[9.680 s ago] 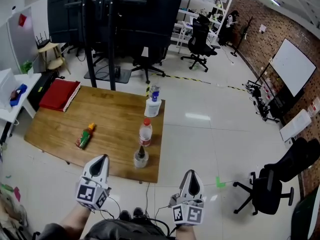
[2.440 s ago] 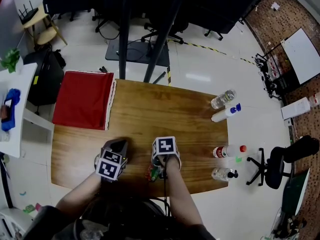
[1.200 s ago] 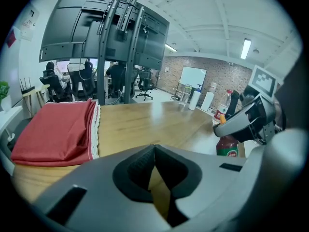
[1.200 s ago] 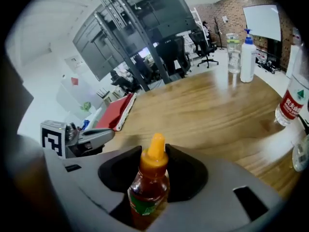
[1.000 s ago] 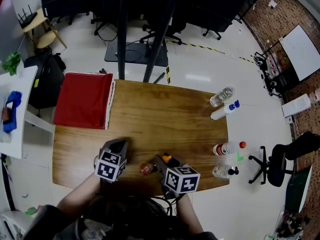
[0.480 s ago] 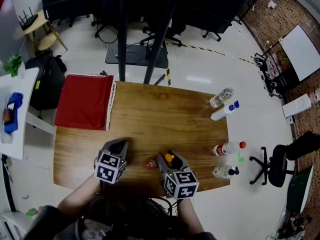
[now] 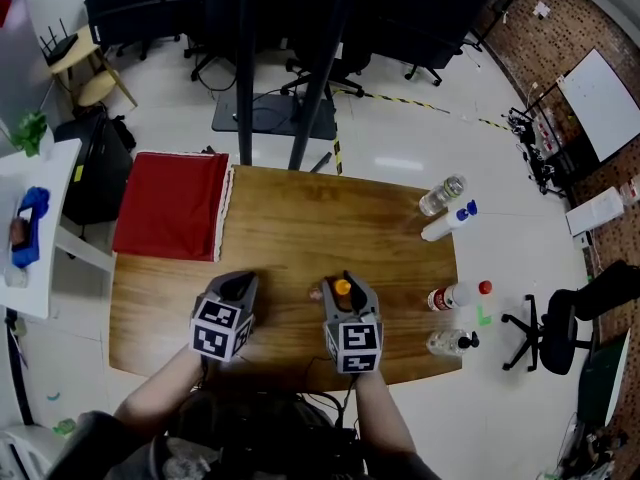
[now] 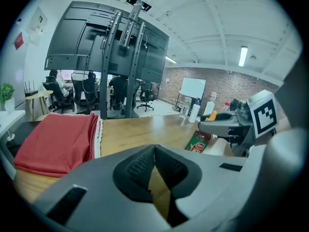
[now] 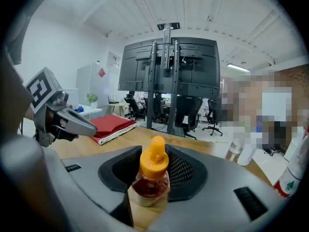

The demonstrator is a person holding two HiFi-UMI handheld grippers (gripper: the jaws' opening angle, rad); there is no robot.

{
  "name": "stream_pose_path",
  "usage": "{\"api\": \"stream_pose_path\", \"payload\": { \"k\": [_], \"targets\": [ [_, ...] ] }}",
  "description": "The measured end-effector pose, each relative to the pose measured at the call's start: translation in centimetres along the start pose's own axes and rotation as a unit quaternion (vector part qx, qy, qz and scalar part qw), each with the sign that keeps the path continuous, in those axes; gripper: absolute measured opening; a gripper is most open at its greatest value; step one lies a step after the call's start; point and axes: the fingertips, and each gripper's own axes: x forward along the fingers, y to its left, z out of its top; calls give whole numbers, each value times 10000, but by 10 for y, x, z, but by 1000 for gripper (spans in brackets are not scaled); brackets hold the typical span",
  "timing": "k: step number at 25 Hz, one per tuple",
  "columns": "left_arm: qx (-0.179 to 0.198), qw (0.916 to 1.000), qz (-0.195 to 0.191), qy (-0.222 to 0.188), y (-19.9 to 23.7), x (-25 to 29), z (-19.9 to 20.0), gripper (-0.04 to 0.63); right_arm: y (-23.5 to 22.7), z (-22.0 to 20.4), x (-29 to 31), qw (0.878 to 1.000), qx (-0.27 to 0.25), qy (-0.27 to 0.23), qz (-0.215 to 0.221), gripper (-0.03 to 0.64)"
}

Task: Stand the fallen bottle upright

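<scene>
A folded red cloth (image 7: pixel 170 204) covers the wooden table's (image 7: pixel 300 223) left end; four bottles (image 7: pixel 447 224) line its right edge.

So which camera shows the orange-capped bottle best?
The right gripper view: the bottle is upright in the right gripper's jaws, cap and red contents clear. The head view shows mainly its cap from above; the left gripper view shows its labelled lower part.

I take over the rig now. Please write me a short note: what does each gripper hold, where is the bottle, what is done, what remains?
Left gripper: jaws shut, empty, over the table.
Right gripper: jaws closed on the orange-capped bottle, just below its cap.
Bottle: upright near the table's front edge; I cannot tell whether its base touches the wood.
Done: bottle upright.
Left: probably settle it, open the jaws, withdraw.
</scene>
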Motion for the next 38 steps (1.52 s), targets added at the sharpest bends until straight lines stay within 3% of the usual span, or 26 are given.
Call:
{"api": "stream_pose_path", "payload": {
  "k": [8, 16, 20, 22, 25, 27, 38],
  "targets": [
    [232, 9996, 9, -128, -8, 8, 9, 31, 13, 6, 5, 9993, -352, -44, 139, 183],
    [210, 9996, 34, -185, -12, 4, 14, 31, 14, 5, 1, 9991, -343, -198, 155, 185],
    [209, 9995, 74, -213, -13, -1, 15, 31, 13, 0, 0, 9995, -49, -237, 193, 191],
    [211, 9995, 91, -229, -14, -2, 16, 31, 15, -4, 0, 9992, 79, -236, 306, 212],
    [206, 9993, 126, -275, -14, -5, 18, 31, 17, -13, 4, 9984, 238, -209, 460, 331],
    [209, 9992, 144, -320, -15, -8, 20, 31, 20, -15, 3, 9981, 287, -164, 520, 370],
    [127, 9953, 361, -885, -26, -47, 47, 31, 17, 11, -52, 9959, 452, -674, 402, 374]
  ]
}}
